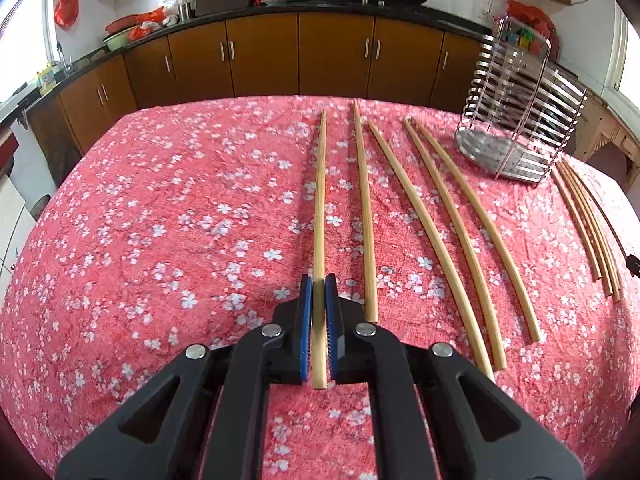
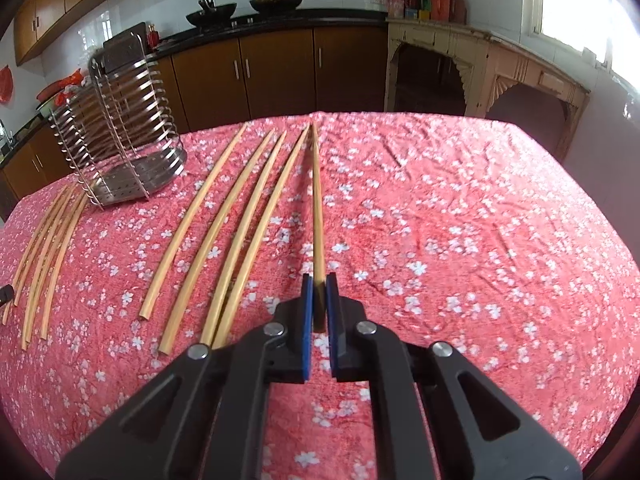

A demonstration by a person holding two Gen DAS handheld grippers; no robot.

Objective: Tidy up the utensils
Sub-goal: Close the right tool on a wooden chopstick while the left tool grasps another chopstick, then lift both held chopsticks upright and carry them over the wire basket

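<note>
Pink floral tablecloth [image 1: 160, 220] (creased) before brown kitchen cabinets [image 1: 260, 56].

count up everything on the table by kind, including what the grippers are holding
chopsticks: 10 (2 held, 8 lying on the cloth)
metal utensil rack: 1
total: 11

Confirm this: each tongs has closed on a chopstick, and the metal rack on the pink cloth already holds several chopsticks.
Wrong about the rack: the right wrist view shows it with no chopsticks inside. The left tongs and right tongs each grip a chopstick.
</note>
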